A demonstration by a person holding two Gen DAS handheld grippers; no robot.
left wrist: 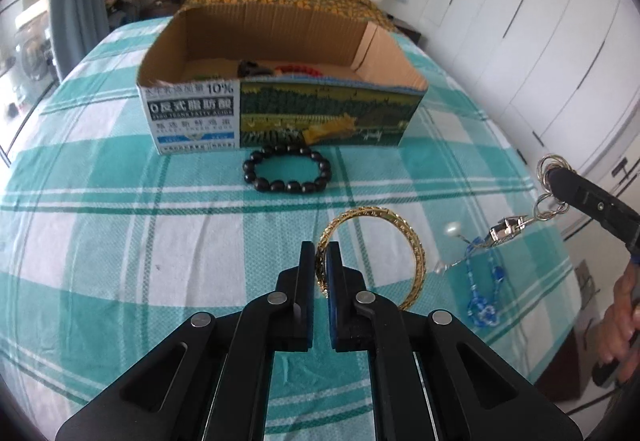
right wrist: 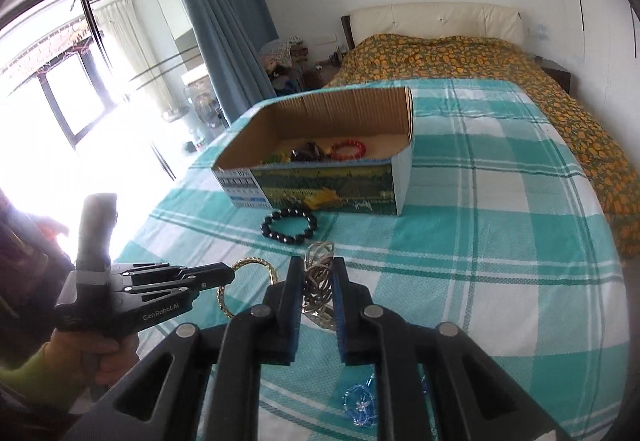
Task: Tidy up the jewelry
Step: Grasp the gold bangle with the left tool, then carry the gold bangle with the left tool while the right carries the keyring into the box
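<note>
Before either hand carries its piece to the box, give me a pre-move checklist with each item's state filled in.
1. Left gripper jaws clamped on the gold textured bangle: ok.
2. Right gripper jaws closed on the bunch of silver rings: ok.
3. Blue beaded chain hanging from the rings is lifted off the teal checked bedsheet: cannot tell.
4. Open printed cardboard box has bare floor for more pieces: ok.
5. Black beaded bracelet packed: not ok, it lies on the sheet before the box.
</note>
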